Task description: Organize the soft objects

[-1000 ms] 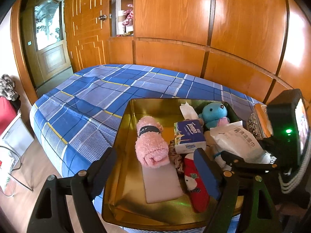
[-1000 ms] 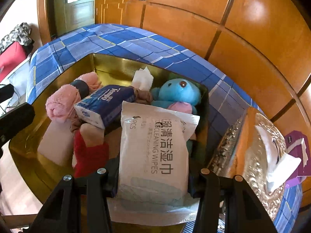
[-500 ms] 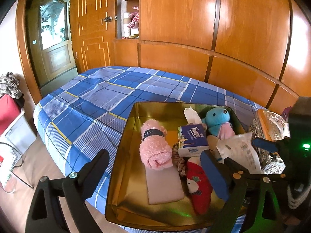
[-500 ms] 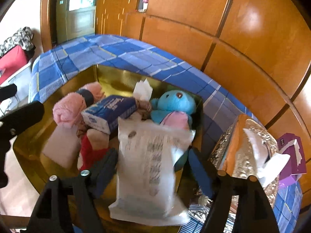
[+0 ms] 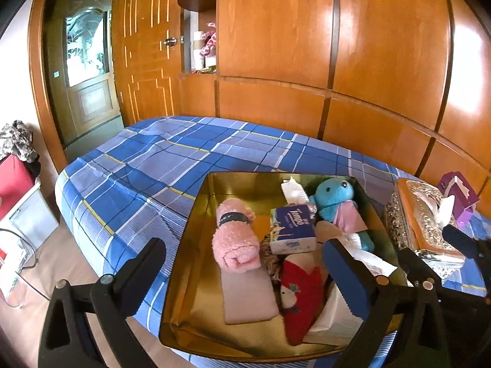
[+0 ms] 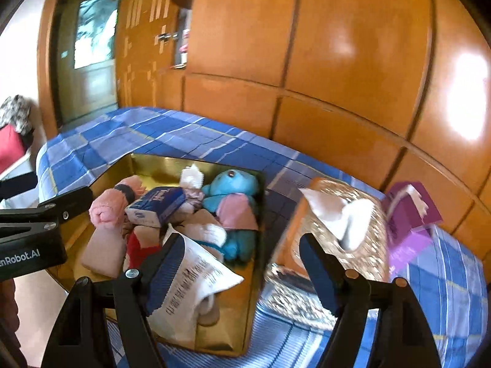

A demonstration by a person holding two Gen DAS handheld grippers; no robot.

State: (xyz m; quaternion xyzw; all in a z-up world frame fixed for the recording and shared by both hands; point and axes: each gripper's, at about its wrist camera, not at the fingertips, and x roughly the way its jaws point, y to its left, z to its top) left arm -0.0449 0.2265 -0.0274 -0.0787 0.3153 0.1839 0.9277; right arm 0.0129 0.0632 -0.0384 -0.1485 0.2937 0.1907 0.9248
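A gold tray (image 5: 190,263) (image 6: 254,306) on the blue plaid bed holds a rolled pink towel (image 5: 236,239) (image 6: 107,208), a blue tissue pack (image 5: 291,230) (image 6: 159,205), a blue plush toy (image 5: 334,193) (image 6: 230,190), a red sock (image 5: 299,300) and a white wet-wipes pack (image 6: 190,288) (image 5: 334,322) lying at the tray's near right corner. My left gripper (image 5: 248,279) is open above the tray's near side. My right gripper (image 6: 242,266) is open and empty, raised over the tray's right edge; its left finger is in front of the wipes pack.
An ornate silver tissue box (image 6: 337,224) (image 5: 423,217) stands right of the tray, with a purple tissue box (image 6: 408,214) (image 5: 457,193) behind it. Wooden wall panels rise behind the bed (image 5: 172,159). A red bin (image 5: 12,184) sits on the floor at the left.
My right gripper opened and let go of the wipes pack, which dropped into the tray. It then rose and swung right toward the silver tissue box. My left gripper pulled back and up.
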